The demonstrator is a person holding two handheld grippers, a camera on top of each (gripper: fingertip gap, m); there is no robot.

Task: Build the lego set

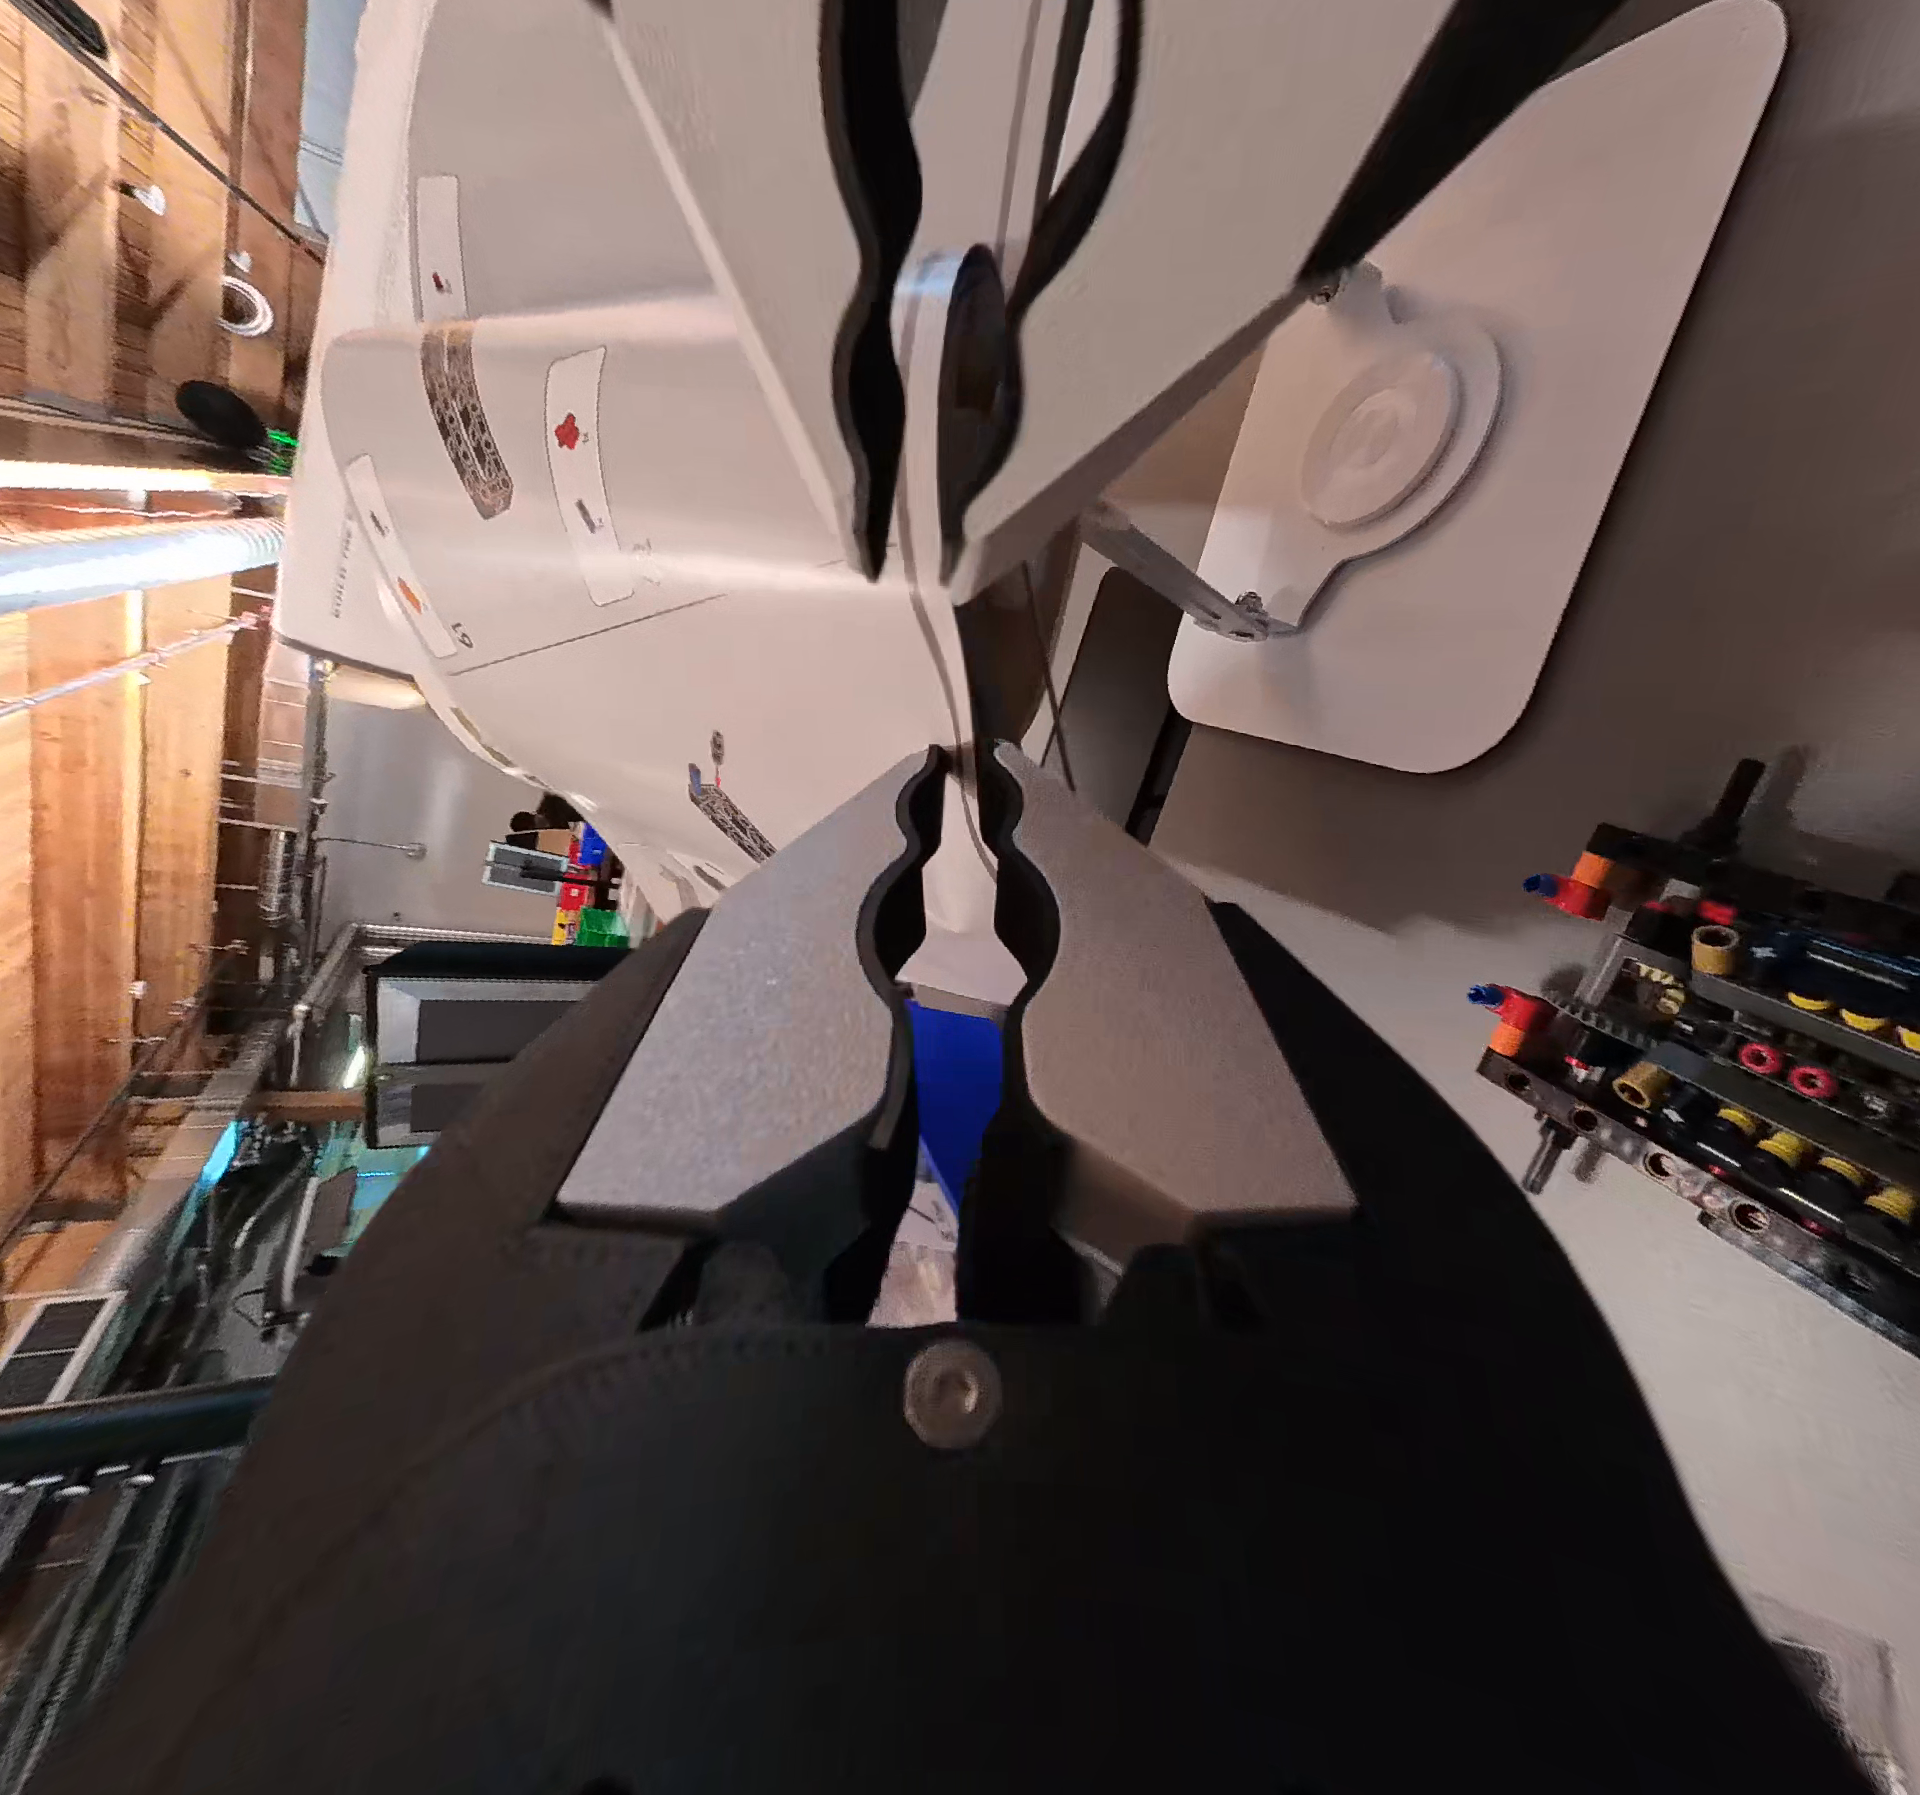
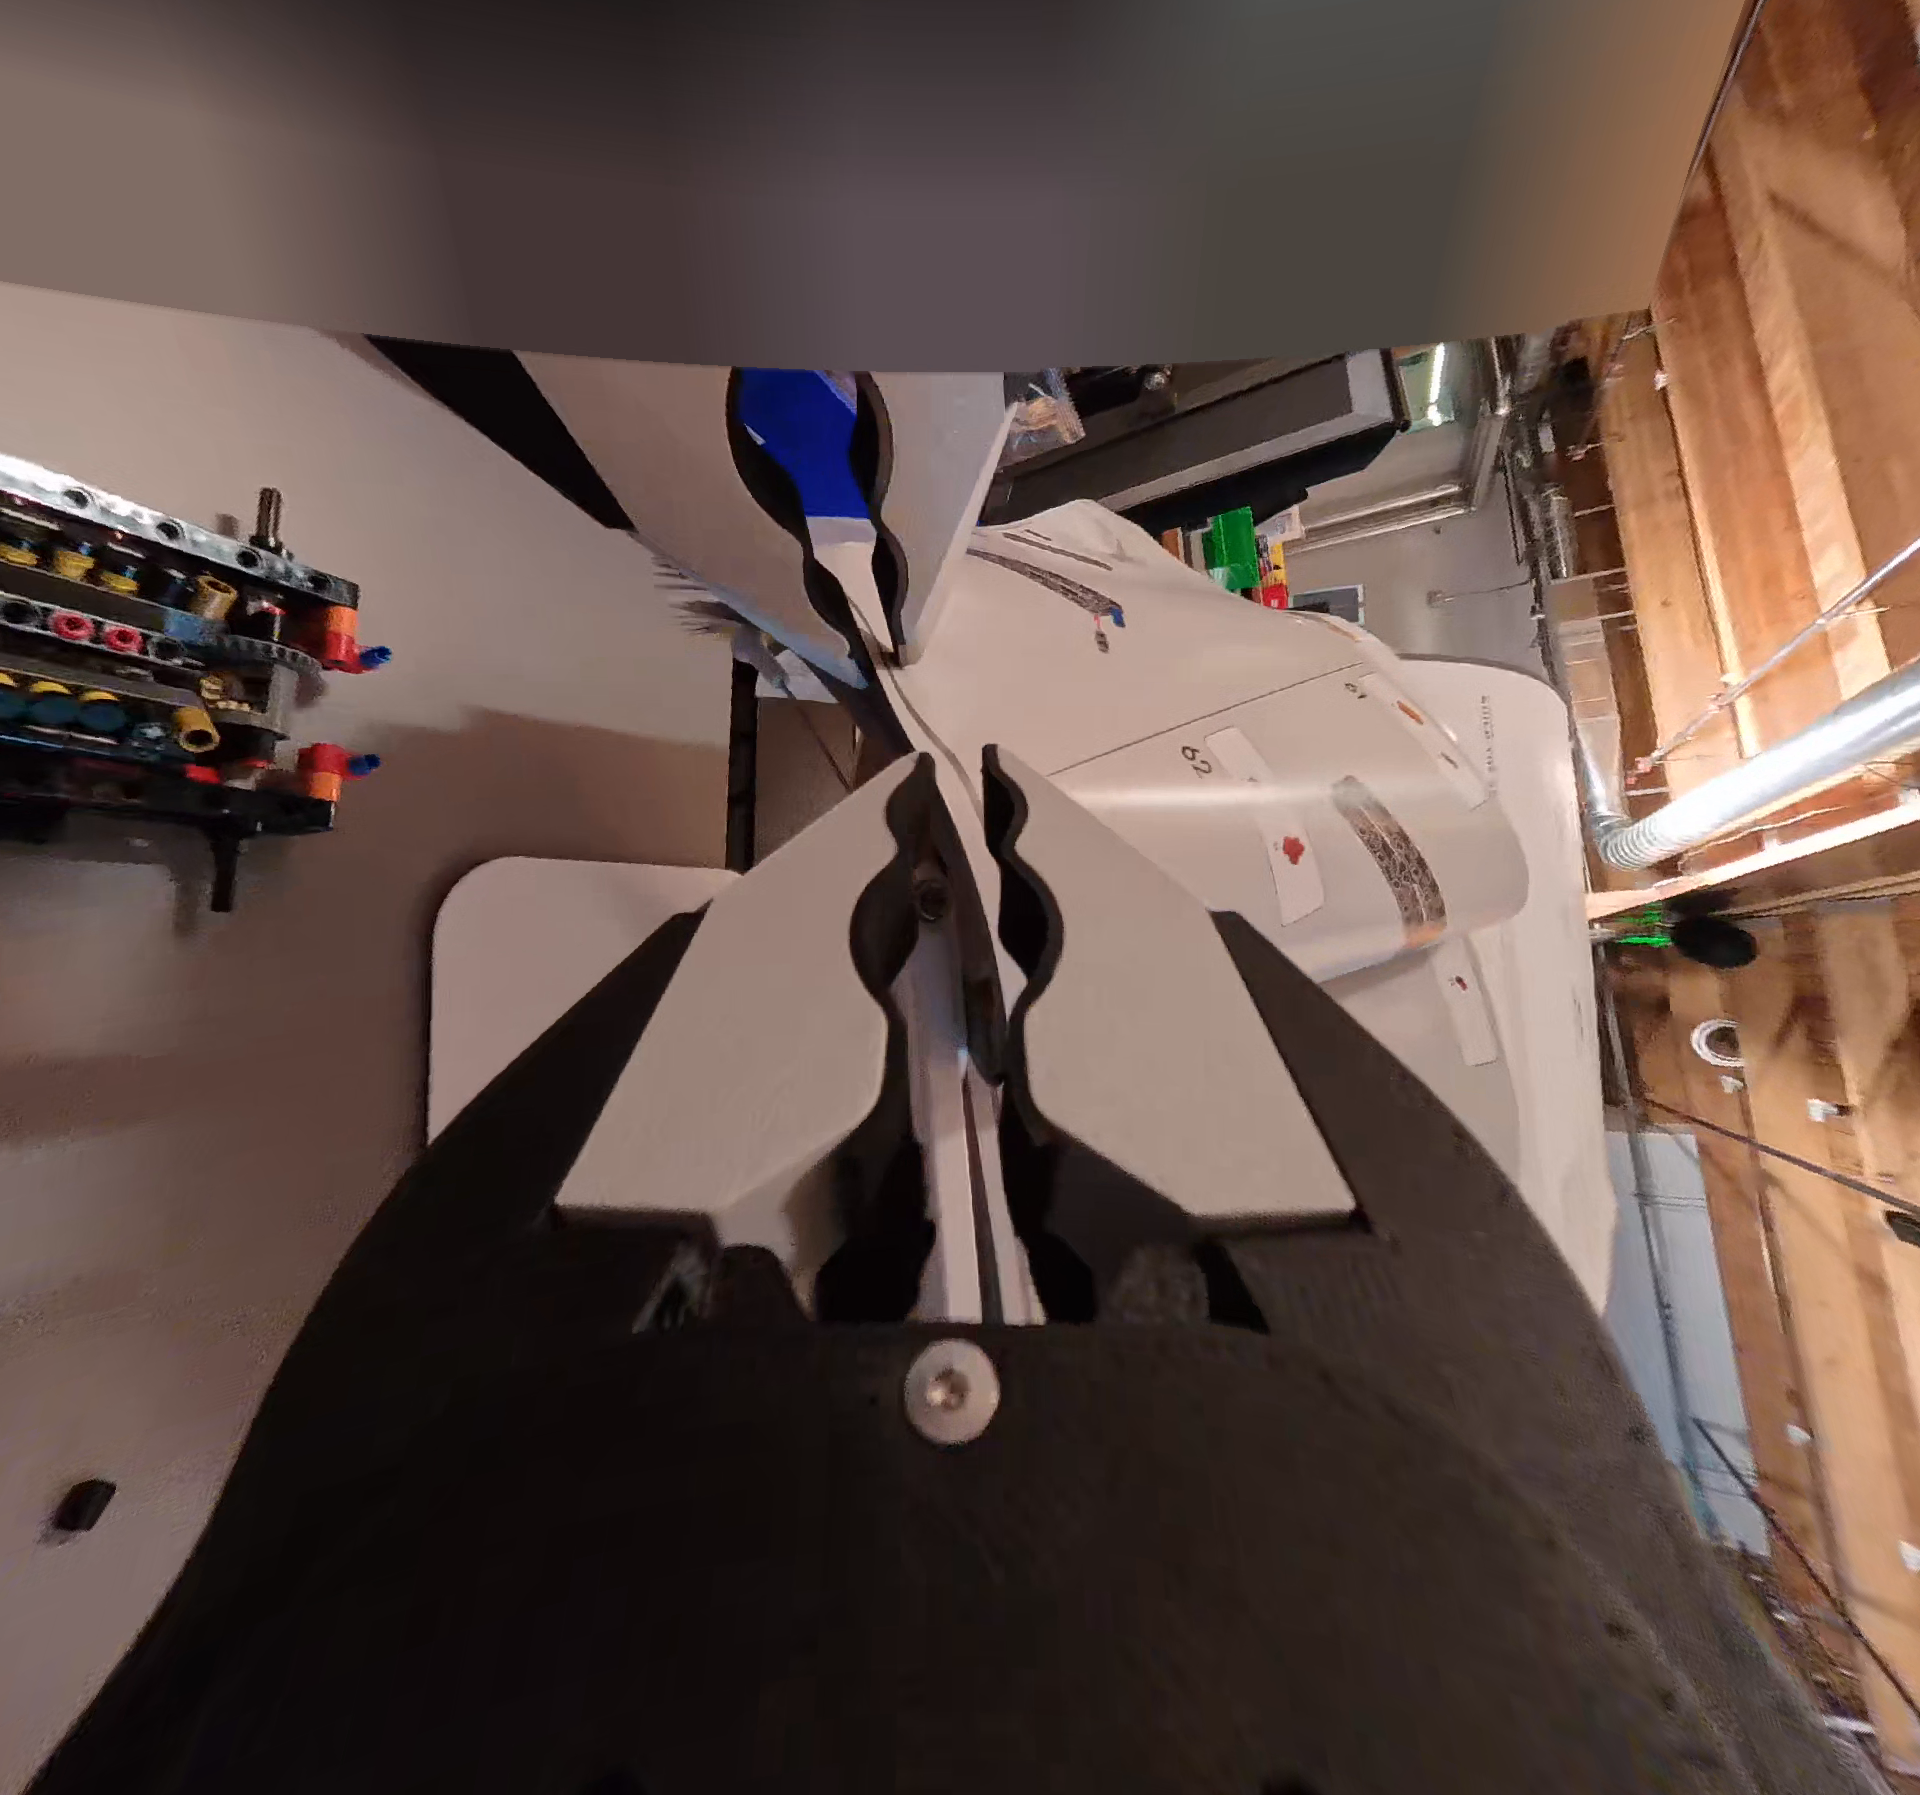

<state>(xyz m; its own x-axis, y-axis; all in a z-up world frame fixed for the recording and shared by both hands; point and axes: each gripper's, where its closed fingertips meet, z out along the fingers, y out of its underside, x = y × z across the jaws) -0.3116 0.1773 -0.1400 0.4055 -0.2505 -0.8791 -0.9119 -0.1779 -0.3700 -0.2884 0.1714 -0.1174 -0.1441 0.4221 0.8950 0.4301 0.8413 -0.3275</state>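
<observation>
Meanwhile, a white instruction booklet page (image 2: 1195, 810) is pinched between the left hand-held gripper (image 1: 966, 758) and right hand-held gripper (image 2: 954, 758), both closed on it; the part-built black, multicoloured lego frame (image 1: 1745, 1049) is left untouched on the counter (image 1: 1714, 1433), seemingly far from finished.

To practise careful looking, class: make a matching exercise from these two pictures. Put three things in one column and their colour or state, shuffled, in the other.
Things:
1. instruction booklet
2. lego model
3. rounded plate

Descriptions:
A. plain white, lying on the table
B. a page pinched by the left claw and the right claw, curling in the air
C. dark with yellow and red parts, on the table, apart from both claws

Pairs: 1-B, 2-C, 3-A
</observation>
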